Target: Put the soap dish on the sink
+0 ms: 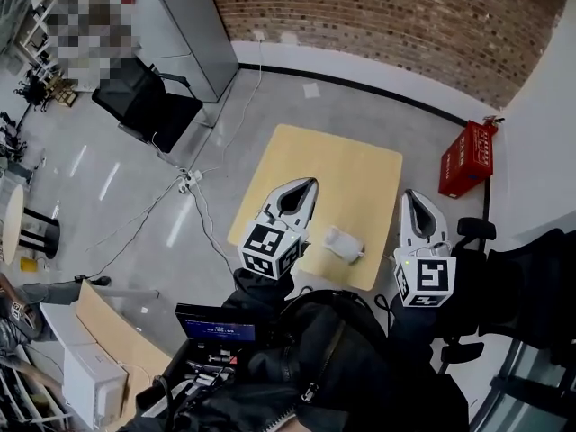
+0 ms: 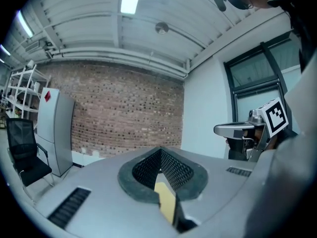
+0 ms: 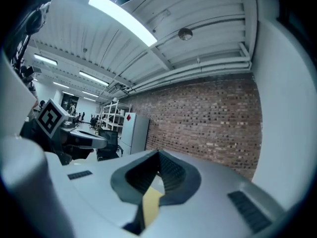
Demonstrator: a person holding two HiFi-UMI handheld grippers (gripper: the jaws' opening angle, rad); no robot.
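Observation:
In the head view a small white object [image 1: 345,243], which may be the soap dish, lies near the front edge of a yellow table [image 1: 342,165]. No sink is in sight. My left gripper [image 1: 306,184] hangs high above the table's left part, jaws together and empty. To the right of the table my right gripper [image 1: 410,195] is held just as high, also shut on nothing. In the left gripper view the jaws [image 2: 160,157] meet at the tips and the right gripper [image 2: 238,129] shows to the side. The right gripper view shows shut jaws [image 3: 157,160] pointing at a brick wall.
A red crate [image 1: 468,158] stands at the wall right of the table. A black chair [image 1: 148,102] and a grey cabinet [image 1: 184,25] are at the back left. Cables [image 1: 189,183] run across the floor. A small screen [image 1: 216,324] and a cardboard box [image 1: 99,349] sit near my body.

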